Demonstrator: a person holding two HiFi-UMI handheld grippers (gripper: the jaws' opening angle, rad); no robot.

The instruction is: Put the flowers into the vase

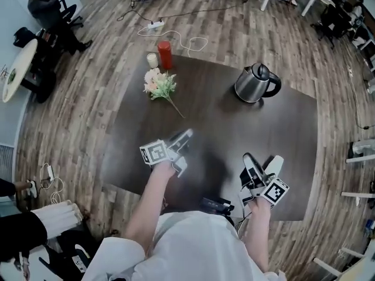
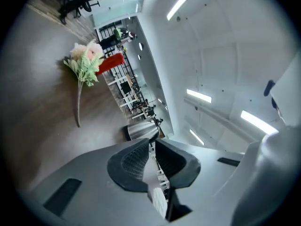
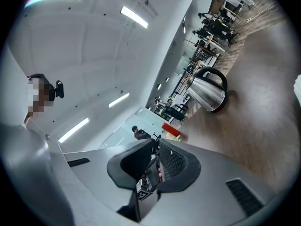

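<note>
The left gripper (image 1: 185,137) and right gripper (image 1: 248,158) are both closed and empty over the dark worktop (image 1: 281,133). The flowers (image 1: 159,85) lie flat near the red vase (image 1: 165,55), well apart from both grippers.

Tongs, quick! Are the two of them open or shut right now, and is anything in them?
Left tongs: shut, nothing held.
Right tongs: shut, nothing held.
</note>
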